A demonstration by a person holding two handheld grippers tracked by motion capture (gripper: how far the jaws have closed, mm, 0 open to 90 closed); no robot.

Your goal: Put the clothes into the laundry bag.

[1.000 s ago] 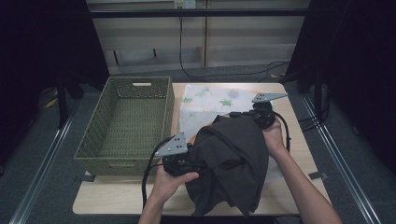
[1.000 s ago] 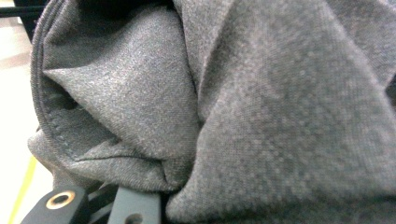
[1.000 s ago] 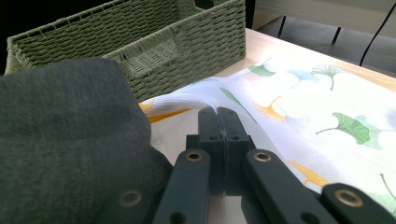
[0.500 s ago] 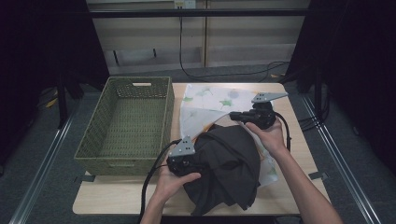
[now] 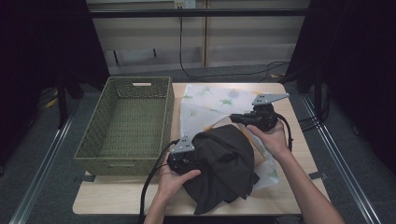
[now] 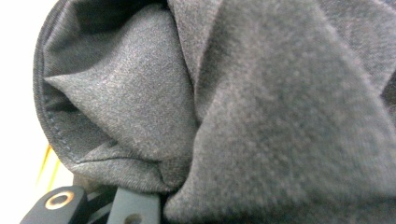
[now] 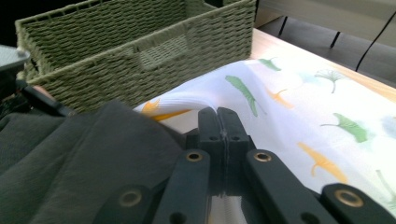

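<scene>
While the dark garment [image 5: 223, 165] lies bunched just right of the basket [image 5: 126, 126], left gripper [image 5: 184, 161] grips its basket-side edge; right gripper [image 5: 240, 119] clamps shut at its far edge, nothing visibly pinched.

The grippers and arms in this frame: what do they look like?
Both the left gripper and the right gripper are black, each topped with a grey three-cornered plate and trailing a black cable. The jaws are black bars with brass-ringed holes. The forearms are bare, with no sleeves in view.
</scene>
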